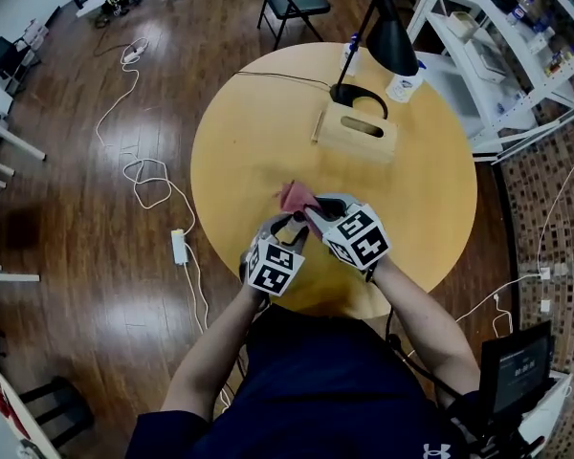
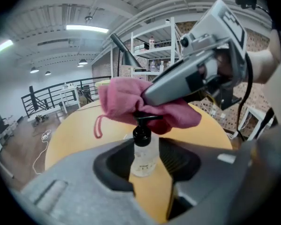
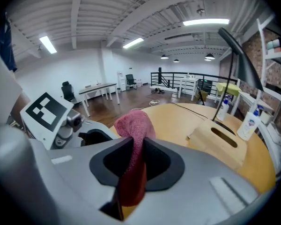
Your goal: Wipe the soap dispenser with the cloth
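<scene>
Pink cloth (image 2: 126, 102) sits bunched in the right gripper (image 3: 133, 161), whose jaws are clamped on it. It drapes over the black pump head of the soap dispenser (image 2: 143, 156). That clear bottle stands upright between the jaws of the left gripper (image 1: 281, 226), which press on its body. Both grippers meet over the near part of the round wooden worktop (image 1: 249, 132).

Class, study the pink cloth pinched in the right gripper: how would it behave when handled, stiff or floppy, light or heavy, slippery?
Probably floppy: the cloth bunches and sags around the pump of the soap dispenser. Likely light: the right gripper carries it by one pinched fold. Its fuzzy weave suggests it grips rather than slips.
</scene>
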